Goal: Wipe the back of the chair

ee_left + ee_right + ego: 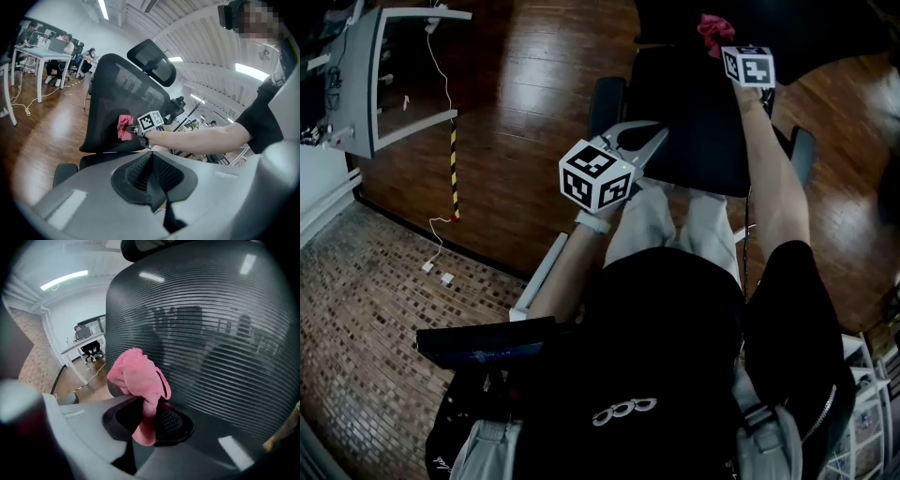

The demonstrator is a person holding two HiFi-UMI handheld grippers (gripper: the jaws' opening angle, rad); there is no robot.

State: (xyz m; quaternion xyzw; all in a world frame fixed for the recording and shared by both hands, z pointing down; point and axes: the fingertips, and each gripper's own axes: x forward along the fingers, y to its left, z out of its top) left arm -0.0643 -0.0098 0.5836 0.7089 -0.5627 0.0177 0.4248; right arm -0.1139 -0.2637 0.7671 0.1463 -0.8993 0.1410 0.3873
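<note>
In the head view my left gripper (641, 144) hangs at the chair's eight o'clock with its jaws pressed together on nothing, I judge to leave the wiping arm room. At one o'clock my right gripper (151, 420) is clamped on a crumpled pink fleece cloth (139, 378), bunched up against the black mesh chair back (220, 329), ready for scrubbing.

Chair back (211, 333) runs off right edge in right gripper view; far ppl (69, 44) too small in left gripper view
</note>
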